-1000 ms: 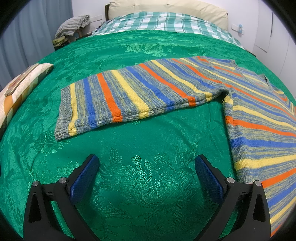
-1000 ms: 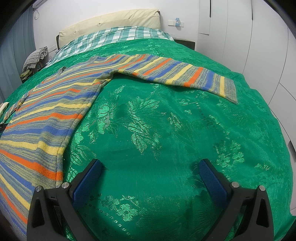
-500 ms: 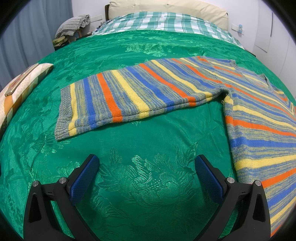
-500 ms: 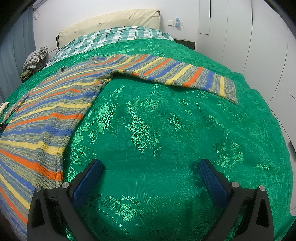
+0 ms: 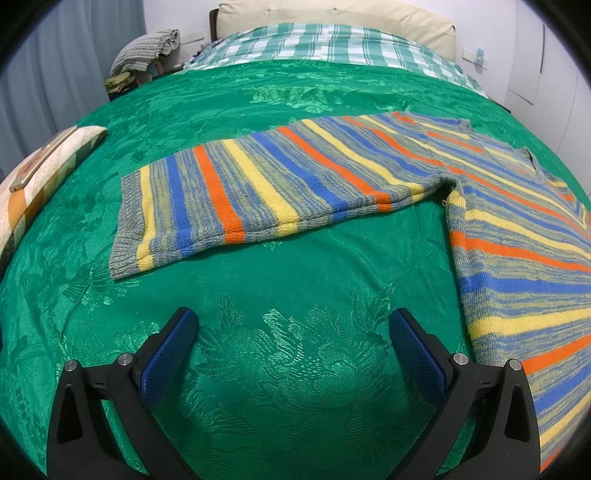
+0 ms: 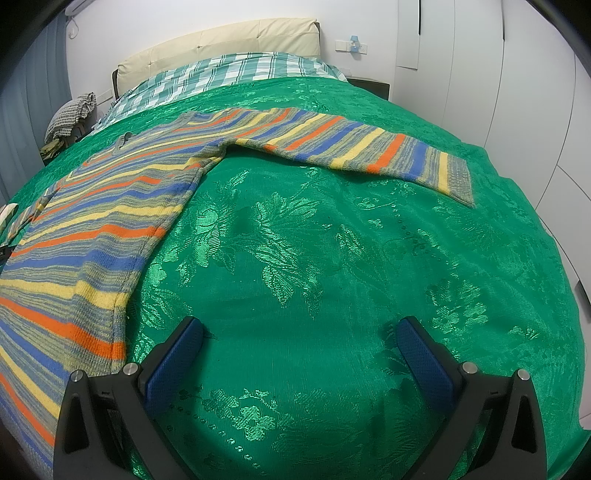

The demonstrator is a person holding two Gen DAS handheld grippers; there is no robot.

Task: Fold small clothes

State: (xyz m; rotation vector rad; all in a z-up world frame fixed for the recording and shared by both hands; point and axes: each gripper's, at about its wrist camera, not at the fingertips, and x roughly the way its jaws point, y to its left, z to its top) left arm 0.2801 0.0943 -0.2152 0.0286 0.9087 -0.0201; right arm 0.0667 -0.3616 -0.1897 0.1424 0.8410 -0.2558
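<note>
Closest to the cameras, both grippers are hanging over bare cloth with nothing in them: the left gripper [image 5: 293,325] has its blue-padded fingers spread wide apart, and the right gripper [image 6: 299,334] is spread just the same, each one released over the shiny green bedspread [image 5: 295,280] with its woven flower pattern. Moving out from there, the striped sweater [image 5: 517,236] lies flat on the bedspread, grey knit with blue, yellow and orange bands. In the left wrist view its body runs along the right side just beside the right-hand finger, and one sleeve [image 5: 258,192] stretches out leftward across the middle, ending in a ribbed grey cuff. In the right wrist view it's mirrored: the sweater body fills the left side, its hem edge close to the left-hand finger, and the other sleeve [image 6: 351,147] reaches off to the right, cuff near the bed's edge. Neither gripper touches the knit. Off to the far left in the left view there's a patterned cushion [image 5: 48,173] at the bedspread's edge. Further back comes a green and white checked blanket [image 5: 332,40], then a cream headboard [image 5: 332,11] against the white wall, with a pile of grey checked fabric [image 5: 147,48] beside the bed by the curtain.
</note>
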